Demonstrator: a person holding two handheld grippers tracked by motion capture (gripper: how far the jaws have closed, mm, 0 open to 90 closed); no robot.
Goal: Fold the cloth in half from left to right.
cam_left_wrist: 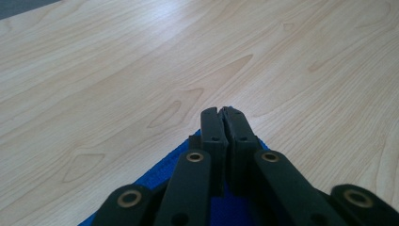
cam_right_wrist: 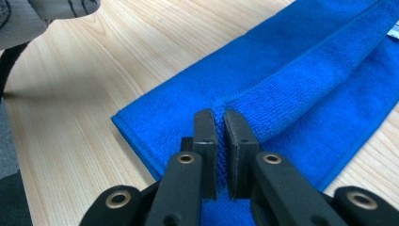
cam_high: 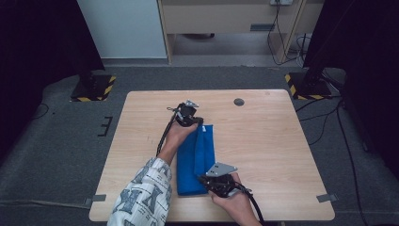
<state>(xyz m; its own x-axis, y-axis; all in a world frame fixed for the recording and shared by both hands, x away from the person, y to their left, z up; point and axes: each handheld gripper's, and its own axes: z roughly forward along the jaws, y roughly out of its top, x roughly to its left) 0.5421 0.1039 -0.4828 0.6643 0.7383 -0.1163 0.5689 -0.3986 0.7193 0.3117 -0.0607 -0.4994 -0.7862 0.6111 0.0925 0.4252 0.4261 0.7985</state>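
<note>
A blue towel [cam_high: 195, 160] lies lengthwise in the middle of the wooden table [cam_high: 263, 141], partly folded along its length. My left gripper [cam_high: 200, 123] sits at the towel's far end. Its jaws [cam_left_wrist: 221, 110] stand shut, with the towel's far corner [cam_left_wrist: 160, 176] pinched between them. My right gripper [cam_high: 203, 180] is at the near end. There its jaws [cam_right_wrist: 217, 115] are shut on the raised fold of the towel [cam_right_wrist: 301, 70], which runs away from them across the table.
A round grommet hole [cam_high: 239, 101] sits near the table's far edge. A patterned sleeve [cam_high: 141, 197] covers the left forearm. Two stand bases with yellow-black stripes [cam_high: 91, 87] [cam_high: 306, 85] rest on the floor beyond the table. A small white tag [cam_right_wrist: 393, 30] shows on the towel.
</note>
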